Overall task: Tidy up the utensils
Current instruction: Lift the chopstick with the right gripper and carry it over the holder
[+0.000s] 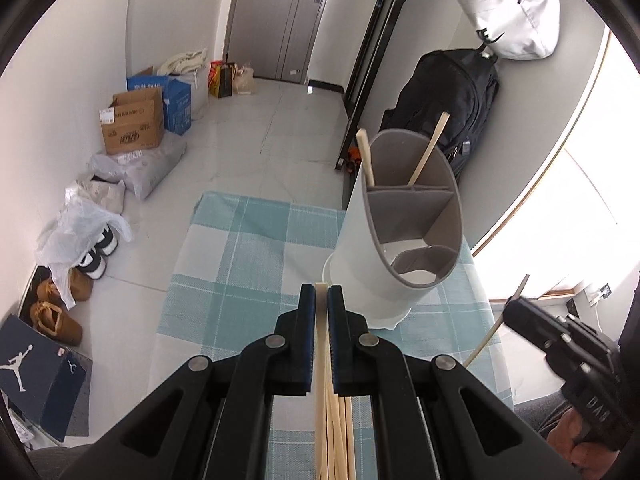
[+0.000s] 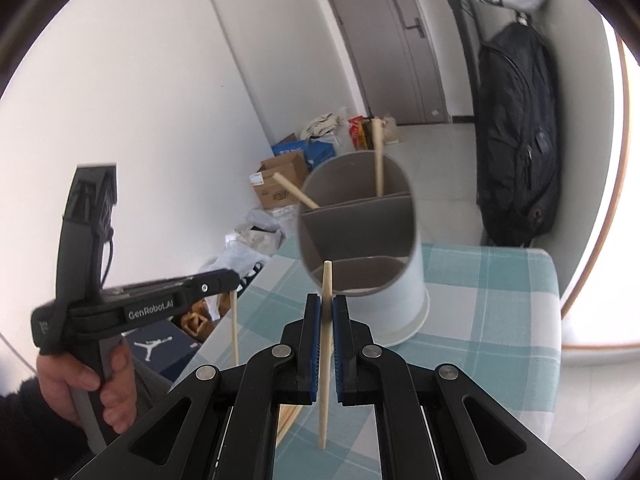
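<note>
A white utensil holder (image 1: 384, 236) with grey inner dividers stands on the checked cloth (image 1: 240, 248); two wooden chopsticks (image 1: 426, 152) lean in its far compartment. My left gripper (image 1: 321, 300) is shut on one wooden chopstick (image 1: 321, 344) just in front of the holder's base, with several more chopsticks (image 1: 340, 432) lying under it. My right gripper (image 2: 326, 312) is shut on a single chopstick (image 2: 325, 356), held upright just before the holder (image 2: 372, 256). The right gripper also shows at the right edge of the left wrist view (image 1: 516, 304), and the left gripper in the right wrist view (image 2: 228, 280).
A black backpack (image 1: 448, 96) and a white bag (image 1: 512, 8) hang by the wall behind the holder. Cardboard boxes (image 1: 132, 124), plastic bags and shoes (image 1: 60, 312) line the floor on the left. The table's edge drops off on the left and far side.
</note>
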Tool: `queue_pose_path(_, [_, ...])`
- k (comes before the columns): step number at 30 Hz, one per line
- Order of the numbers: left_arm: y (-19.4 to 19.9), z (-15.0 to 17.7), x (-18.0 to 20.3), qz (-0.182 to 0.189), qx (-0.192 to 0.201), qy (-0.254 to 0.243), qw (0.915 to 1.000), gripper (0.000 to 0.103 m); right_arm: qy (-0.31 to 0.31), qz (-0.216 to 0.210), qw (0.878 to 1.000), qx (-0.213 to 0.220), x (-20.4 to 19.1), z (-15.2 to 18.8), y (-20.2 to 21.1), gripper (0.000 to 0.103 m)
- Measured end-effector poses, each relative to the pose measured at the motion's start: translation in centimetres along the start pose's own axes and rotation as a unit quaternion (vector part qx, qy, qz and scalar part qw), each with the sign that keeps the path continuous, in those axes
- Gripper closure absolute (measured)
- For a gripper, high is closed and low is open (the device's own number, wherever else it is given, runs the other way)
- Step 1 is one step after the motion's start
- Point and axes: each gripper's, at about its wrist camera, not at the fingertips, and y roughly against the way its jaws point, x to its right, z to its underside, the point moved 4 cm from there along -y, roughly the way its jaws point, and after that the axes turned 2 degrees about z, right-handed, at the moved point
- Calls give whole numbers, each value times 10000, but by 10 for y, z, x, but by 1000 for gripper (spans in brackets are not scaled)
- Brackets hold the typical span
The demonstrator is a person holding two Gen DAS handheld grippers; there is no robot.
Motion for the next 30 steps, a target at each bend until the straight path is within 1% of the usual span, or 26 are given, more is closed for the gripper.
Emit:
queue_pose_path(6, [21,-4,8,157,158,-53,9997,101,8,6,9999,102,-9,1,4,98])
queue_pose_path(15, [33,-16,17,313,234,-184,9991,101,-3,-14,9992,391,-18,-8,15,98])
queue_pose_path(22, [45,-31,23,402,299,-219,9985,101,75,-17,9978,651,-24,-30,27,98])
queue_pose_path(26, [50,-45,25,497,304,-138,9982,101,97,-18,9972,746,-24,-44,32,98])
queue_pose_path(30, [57,-62,30,527,394,-138,9977,101,121,-19,9964,836,-22,-63,34,98])
